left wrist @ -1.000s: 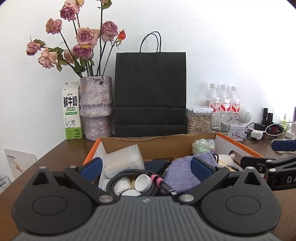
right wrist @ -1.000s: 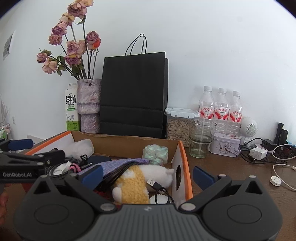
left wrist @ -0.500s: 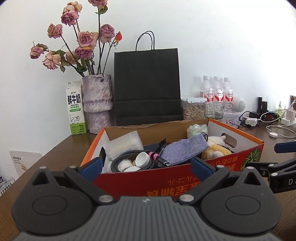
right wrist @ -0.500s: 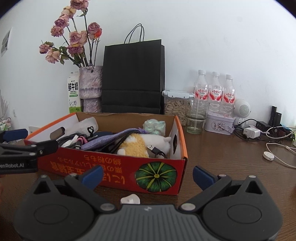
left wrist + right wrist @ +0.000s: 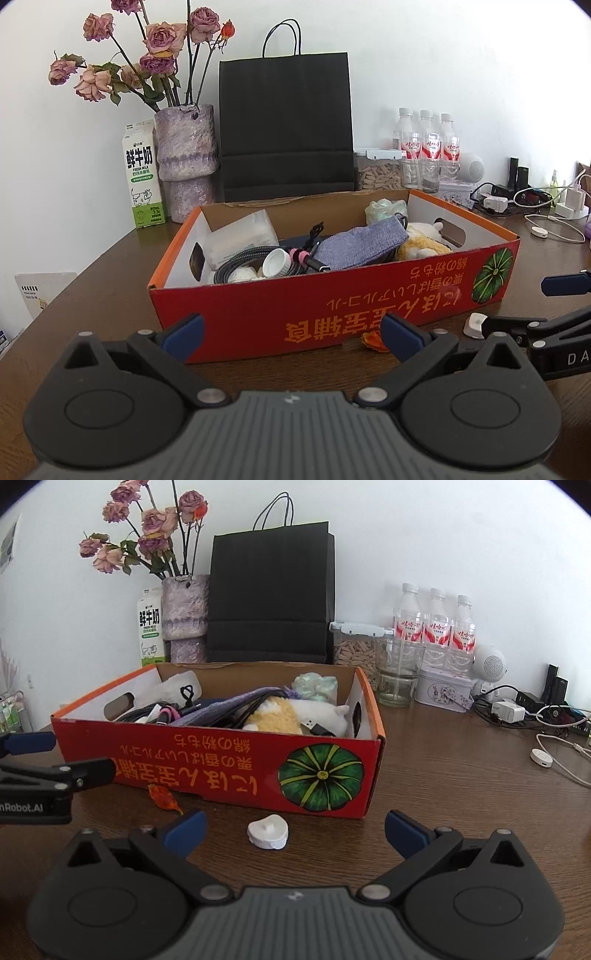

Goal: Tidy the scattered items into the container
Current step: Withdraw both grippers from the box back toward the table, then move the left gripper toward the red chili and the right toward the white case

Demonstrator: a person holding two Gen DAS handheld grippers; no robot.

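On the brown wooden table [image 5: 92, 295], at about ten o'clock in the left wrist view, a green-and-white milk carton [image 5: 142, 177] stands touching a mottled purple vase of dried pink roses [image 5: 186, 158], with a black paper carrier bag [image 5: 284, 125] just beside the vase at twelve o'clock. In front of these sits the red cardboard box with orange rim and a printed green pumpkin [image 5: 332, 295], already holding a white plastic pouch [image 5: 240, 240], a coiled grey braided cable [image 5: 243, 260], a white bottle cap [image 5: 277, 262], a folded blue-grey cloth [image 5: 362, 245] and a yellow-and-white plush toy [image 5: 424, 243]. The left gripper [image 5: 291, 332] hangs low before the box's near wall, its blue-padded jaws spread wide with nothing between them. Two items lie on the table outside the box: a crumpled orange wrapper [image 5: 162, 795] touching the foot of the front wall, and a small white heart-shaped plastic piece [image 5: 267, 830] just clear of it, at about twelve o'clock to the right gripper [image 5: 295, 830], whose jaws also stand wide and empty. Nothing lies between that gripper and the white piece. At two o'clock stand a clear jar of seeds [image 5: 354, 650], an empty glass tumbler [image 5: 399, 672], three red-labelled water bottles [image 5: 436, 627], a pale tin [image 5: 443, 688], a white round speaker [image 5: 489, 664] and a tangle of chargers and white cables [image 5: 546, 716].
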